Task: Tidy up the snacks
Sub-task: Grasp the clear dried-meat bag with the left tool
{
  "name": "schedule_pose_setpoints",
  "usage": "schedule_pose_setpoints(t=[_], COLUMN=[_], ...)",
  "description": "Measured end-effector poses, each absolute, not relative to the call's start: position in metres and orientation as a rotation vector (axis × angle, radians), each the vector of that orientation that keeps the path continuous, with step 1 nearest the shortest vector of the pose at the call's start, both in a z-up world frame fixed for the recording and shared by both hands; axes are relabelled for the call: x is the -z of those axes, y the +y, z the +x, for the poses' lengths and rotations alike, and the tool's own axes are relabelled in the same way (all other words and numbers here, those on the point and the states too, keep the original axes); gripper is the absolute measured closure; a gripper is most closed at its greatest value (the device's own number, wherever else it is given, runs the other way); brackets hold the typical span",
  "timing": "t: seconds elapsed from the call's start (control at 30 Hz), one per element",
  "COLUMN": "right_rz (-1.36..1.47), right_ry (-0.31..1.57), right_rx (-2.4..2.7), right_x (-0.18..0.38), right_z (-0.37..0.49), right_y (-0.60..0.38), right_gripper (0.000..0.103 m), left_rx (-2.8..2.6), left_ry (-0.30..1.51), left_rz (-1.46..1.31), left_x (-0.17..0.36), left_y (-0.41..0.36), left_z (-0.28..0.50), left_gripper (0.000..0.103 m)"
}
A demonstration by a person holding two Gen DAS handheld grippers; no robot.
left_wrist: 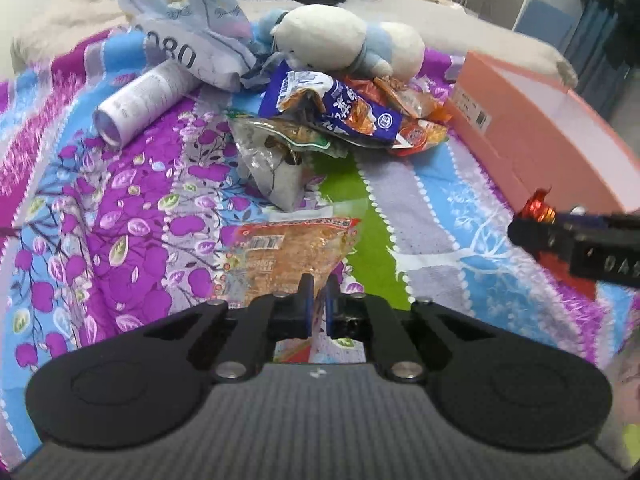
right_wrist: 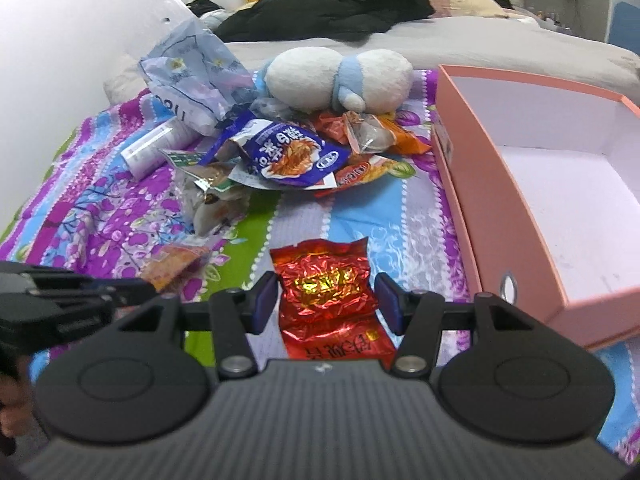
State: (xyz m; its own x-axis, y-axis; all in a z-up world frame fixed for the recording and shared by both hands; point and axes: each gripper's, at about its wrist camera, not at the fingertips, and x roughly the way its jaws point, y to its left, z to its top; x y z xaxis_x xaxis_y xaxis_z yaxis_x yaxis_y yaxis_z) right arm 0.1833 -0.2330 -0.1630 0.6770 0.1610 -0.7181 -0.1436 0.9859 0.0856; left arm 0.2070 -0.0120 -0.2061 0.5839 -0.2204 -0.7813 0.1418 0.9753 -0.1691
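In the left wrist view my left gripper [left_wrist: 319, 284] is shut on an orange clear-fronted snack packet [left_wrist: 296, 250] and holds it over the bedspread. A pile of snack bags, with a blue-purple bag [left_wrist: 352, 110] on top, lies beyond it. In the right wrist view my right gripper [right_wrist: 326, 298] is open, its fingers on either side of a red foil snack packet [right_wrist: 330, 300] lying on the bedspread. The pink box [right_wrist: 532, 216] stands open and empty to the right. The left gripper [right_wrist: 148, 286] with its orange packet [right_wrist: 172, 264] shows at the left.
A white and blue plush toy [right_wrist: 340, 80] lies behind the pile. A crumpled plastic bag [left_wrist: 192, 32] and a white tube [left_wrist: 140, 100] lie at the back left. Black clothes [right_wrist: 332, 4] lie farther back on the bed.
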Motion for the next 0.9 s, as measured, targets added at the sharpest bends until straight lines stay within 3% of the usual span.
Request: schedule_pose_setpoints(t=[0.43, 0.9], right_rz=[0.056, 0.077], right_ry=[0.81, 0.716], right_rx=[-0.057, -0.098], right_x=[0.154, 0.101], right_z=[0.147, 0.146], right_y=[-0.208, -0.236], right_gripper=[0.046, 0.046], left_rx=[0.255, 0.217], left_ry=[0.901, 0.764], left_rz=[-0.172, -0.186], left_x=[0.195, 0.111], left_y=[0.008, -0.03], left_z=[0.194, 0.189], left_gripper=[0.098, 0.099])
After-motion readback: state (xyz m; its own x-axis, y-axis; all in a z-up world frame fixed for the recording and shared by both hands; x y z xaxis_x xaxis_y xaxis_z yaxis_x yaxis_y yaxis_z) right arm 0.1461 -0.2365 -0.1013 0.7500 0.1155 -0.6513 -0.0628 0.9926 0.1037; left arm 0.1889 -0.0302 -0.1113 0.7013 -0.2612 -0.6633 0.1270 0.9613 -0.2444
